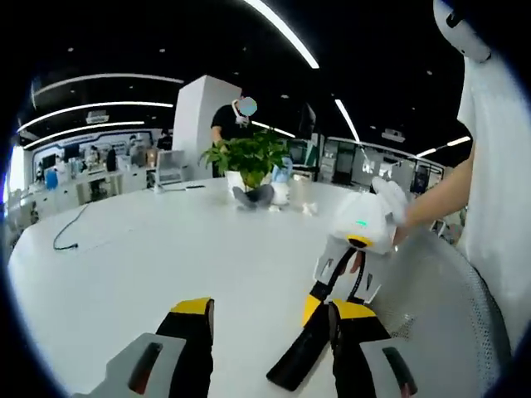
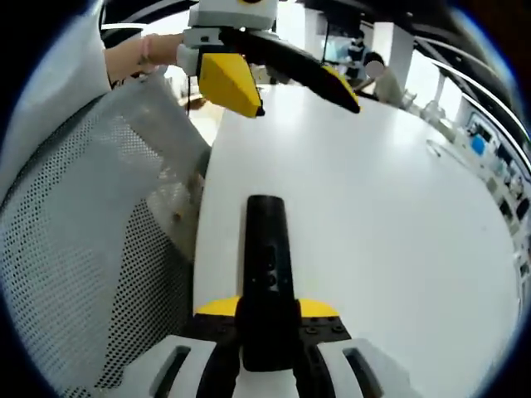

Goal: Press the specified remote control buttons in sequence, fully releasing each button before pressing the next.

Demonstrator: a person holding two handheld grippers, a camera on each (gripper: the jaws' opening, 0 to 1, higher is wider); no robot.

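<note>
The right hand-held gripper (image 2: 267, 344) pinches a black remote control (image 2: 267, 282) above the white desk (image 2: 398, 215), while the left hand-held gripper (image 2: 282, 70), jaws spread, hovers at 12 o'clock, no button pressed yet.

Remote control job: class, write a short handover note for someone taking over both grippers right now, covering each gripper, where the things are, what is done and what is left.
Right gripper: shut on the black remote, holding it by its near end over the white table.
Left gripper: open, holding nothing. In the right gripper view it hangs above and beyond the remote's far end, not touching it.
Remote: buttons face up in the right gripper view; too small to read.
Done: remote picked up and steadied. Whether any button has been pressed cannot be told.
Left: press the named buttons one at a time with the left gripper, lifting off fully between presses.
</note>
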